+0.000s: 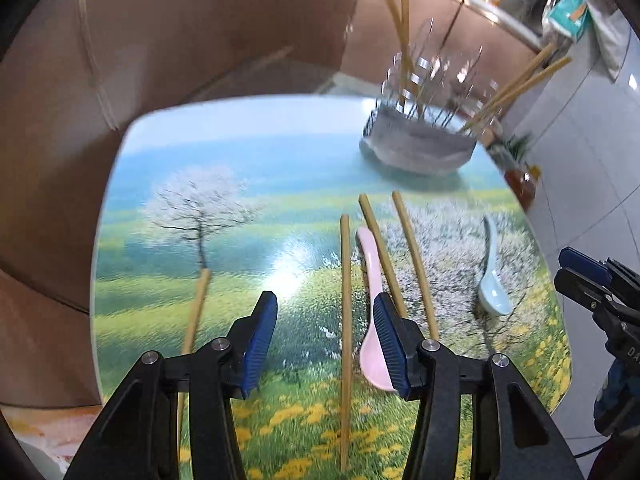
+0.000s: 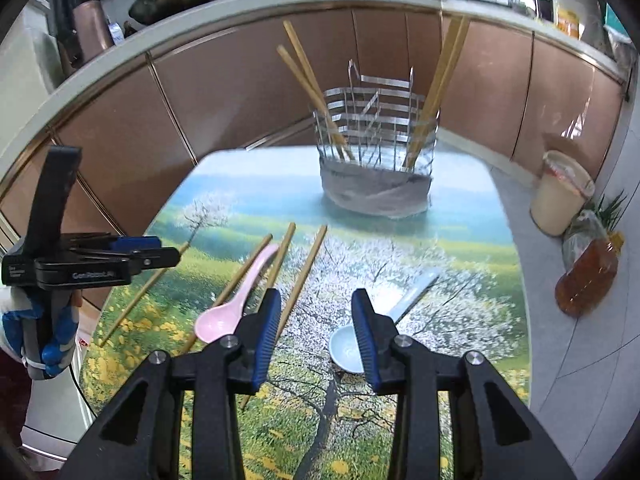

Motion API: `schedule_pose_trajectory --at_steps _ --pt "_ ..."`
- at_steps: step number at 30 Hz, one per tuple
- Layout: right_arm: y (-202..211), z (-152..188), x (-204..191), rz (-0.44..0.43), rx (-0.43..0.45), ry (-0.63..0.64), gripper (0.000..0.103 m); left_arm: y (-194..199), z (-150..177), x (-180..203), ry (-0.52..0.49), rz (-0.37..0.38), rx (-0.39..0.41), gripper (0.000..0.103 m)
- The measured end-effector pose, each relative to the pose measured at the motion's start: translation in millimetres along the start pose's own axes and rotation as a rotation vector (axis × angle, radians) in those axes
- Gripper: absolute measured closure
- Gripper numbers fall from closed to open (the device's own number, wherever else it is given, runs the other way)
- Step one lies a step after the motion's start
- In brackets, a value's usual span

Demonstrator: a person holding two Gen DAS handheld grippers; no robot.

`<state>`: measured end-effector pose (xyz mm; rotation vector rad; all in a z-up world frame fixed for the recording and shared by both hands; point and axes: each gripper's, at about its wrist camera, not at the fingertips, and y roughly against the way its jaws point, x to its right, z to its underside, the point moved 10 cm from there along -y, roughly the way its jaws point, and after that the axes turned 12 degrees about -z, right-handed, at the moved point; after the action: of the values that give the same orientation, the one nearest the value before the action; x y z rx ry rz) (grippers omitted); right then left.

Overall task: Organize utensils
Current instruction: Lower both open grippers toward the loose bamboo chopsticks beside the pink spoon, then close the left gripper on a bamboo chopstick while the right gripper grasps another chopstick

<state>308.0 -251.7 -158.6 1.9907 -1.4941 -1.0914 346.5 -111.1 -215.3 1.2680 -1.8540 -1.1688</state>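
Utensils, loose on table (image 2: 460,208) w/ meadow print: 4 bamboo chopsticks (image 1: 345,320), pink spoon (image 1: 370,312), blue spoon (image 1: 493,280). All lie near side of table; wire holder (image 2: 376,148) stands at far side, already w/ chopsticks upright in it.

Item 1, L gripper (image 1: 326,340): fingers part-open, nothing gripped. One chopstick lies in the gap betw. them, long axis running near-to-far, roughly in line w/ the fingers. Pink spoon just right of it, bowl end near, partly hidden behind right pad. One stray chopstick lies left of the gripper, apart from the rest.

Item 2, R gripper (image 2: 316,336): fingers part-open, empty. Blue spoon lies just right of the gap, bowl near, handle angled far-right; right pad covers part of bowl.

Judgement: L hand nearer the chopstick/pink spoon cluster, R hand nearer blue spoon. Whether pads touch table: can't tell.
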Motion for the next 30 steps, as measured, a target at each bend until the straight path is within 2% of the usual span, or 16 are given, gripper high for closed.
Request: schedule_pose_trajectory --at_steps 7,22,28,30 --pt "-38 2 6 -0.013 -0.070 -0.005 0.068 -28 -8 7 -0.023 0.032 -0.064 0.057" --pt "-83 1 14 -0.013 -0.140 -0.012 0.068 -56 -4 21 -0.090 0.042 -0.101 0.063" --pt "-98 2 19 -0.005 -0.167 -0.019 0.068 -67 -5 24 -0.101 0.037 -0.111 0.068" --pt "-104 1 21 0.000 -0.175 -0.022 0.068 -69 -6 24 -0.101 0.037 -0.115 0.073"
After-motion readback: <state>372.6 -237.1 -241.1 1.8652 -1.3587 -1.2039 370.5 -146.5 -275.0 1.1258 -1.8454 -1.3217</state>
